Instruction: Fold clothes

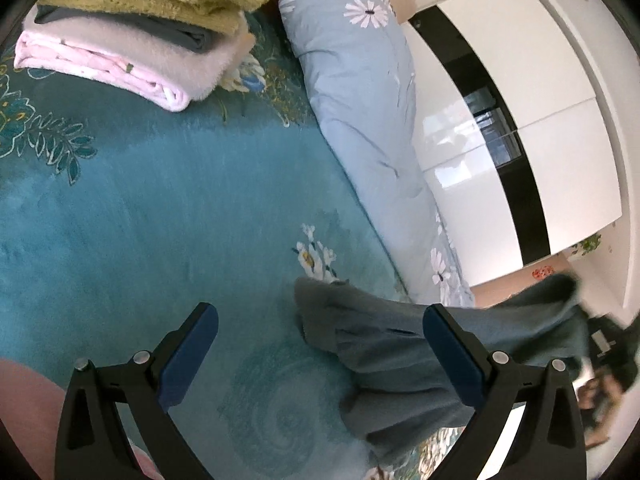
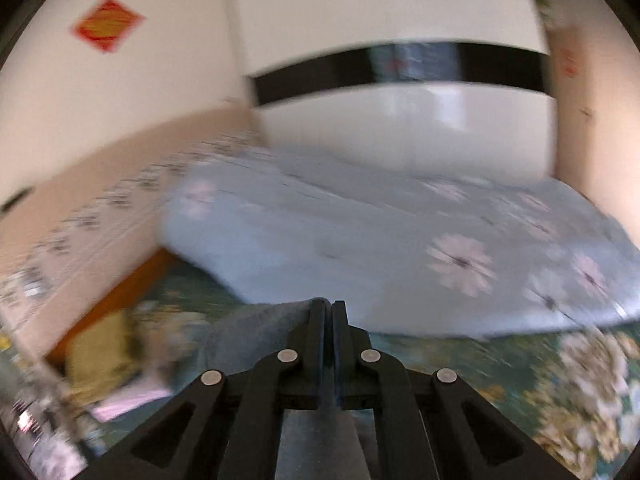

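Teal flowered bedspread [image 1: 160,208] covers the bed, with a pale blue quilt [image 1: 360,92] along its far right side and a folded stack [image 1: 136,28] at far left. Left claw [image 1: 320,356] hangs with jaws apart over bare bedspread. Right claw [image 2: 328,308] is clamped on a grey garment [image 1: 384,344], which trails from it onto the bed near right. Judging by this, the garment is being carried or spread; next, the left claw needs a free edge to grip

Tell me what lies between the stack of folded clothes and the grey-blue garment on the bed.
In the left wrist view, only bare teal floral bedspread separates the stack of folded clothes from the grey-blue garment; nothing else lies there.
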